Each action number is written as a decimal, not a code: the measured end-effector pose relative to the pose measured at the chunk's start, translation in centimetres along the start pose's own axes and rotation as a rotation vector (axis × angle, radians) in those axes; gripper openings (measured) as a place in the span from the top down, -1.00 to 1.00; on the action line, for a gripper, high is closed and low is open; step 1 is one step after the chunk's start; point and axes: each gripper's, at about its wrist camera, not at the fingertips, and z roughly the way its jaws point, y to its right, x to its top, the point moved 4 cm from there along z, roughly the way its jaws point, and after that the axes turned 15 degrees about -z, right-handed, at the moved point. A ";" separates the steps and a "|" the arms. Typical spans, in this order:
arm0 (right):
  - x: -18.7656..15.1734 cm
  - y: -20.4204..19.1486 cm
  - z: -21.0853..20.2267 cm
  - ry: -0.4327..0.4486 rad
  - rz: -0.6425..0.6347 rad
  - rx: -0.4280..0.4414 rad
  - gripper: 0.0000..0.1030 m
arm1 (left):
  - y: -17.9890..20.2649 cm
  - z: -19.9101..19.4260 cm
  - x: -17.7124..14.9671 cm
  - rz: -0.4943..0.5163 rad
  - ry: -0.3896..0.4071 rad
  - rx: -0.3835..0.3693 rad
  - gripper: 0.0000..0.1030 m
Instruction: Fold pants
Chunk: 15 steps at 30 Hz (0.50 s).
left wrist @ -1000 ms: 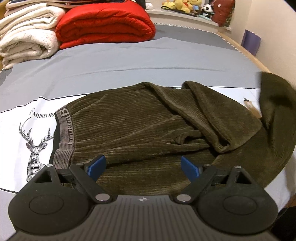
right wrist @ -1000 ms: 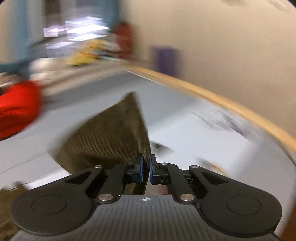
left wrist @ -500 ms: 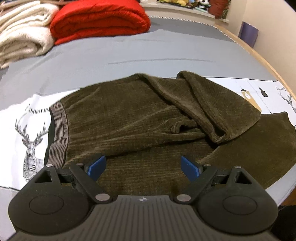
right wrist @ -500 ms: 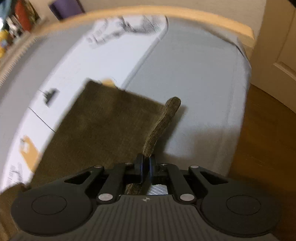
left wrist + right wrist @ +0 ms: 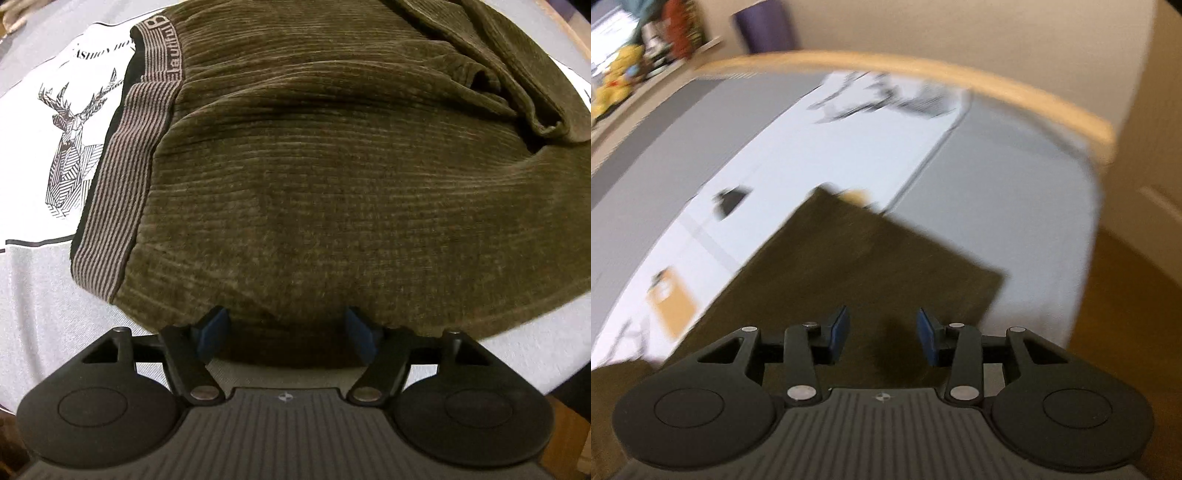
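We count one pair of pants (image 5: pixel 332 177) – olive, ribbed, with one striped waistband (image 5: pixel 125 173) – lying on the bed sheet (image 5: pixel 40 295), one leg folded back over the seat, the other stretched flat (image 5: pixel 849 273) toward the foot of the bed; one deer print (image 5: pixel 70 144) shows on the sheet beside the waistband. Two tongs: the left tongs (image 5: pixel 286 332) stand wide and are closing, their blue pads straddling the near hem, the cloth between them but not pinched; the right tongs (image 5: pixel 882 334) are opening, about half apart, holding nothing, above the flat leg – the view is blurred.
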 end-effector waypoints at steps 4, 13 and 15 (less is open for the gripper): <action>-0.5 -3.1 0.0 -0.027 -0.052 0.099 0.10 | -1.1 -2.8 1.0 -0.058 0.070 -0.037 -0.46; 0.1 -8.3 -1.5 0.003 -0.126 0.237 0.09 | -6.8 -8.7 8.4 0.071 0.231 -0.159 -0.69; 0.1 -9.2 -1.6 0.014 -0.158 0.241 0.09 | -8.9 -6.3 8.8 0.014 0.204 -0.156 -0.69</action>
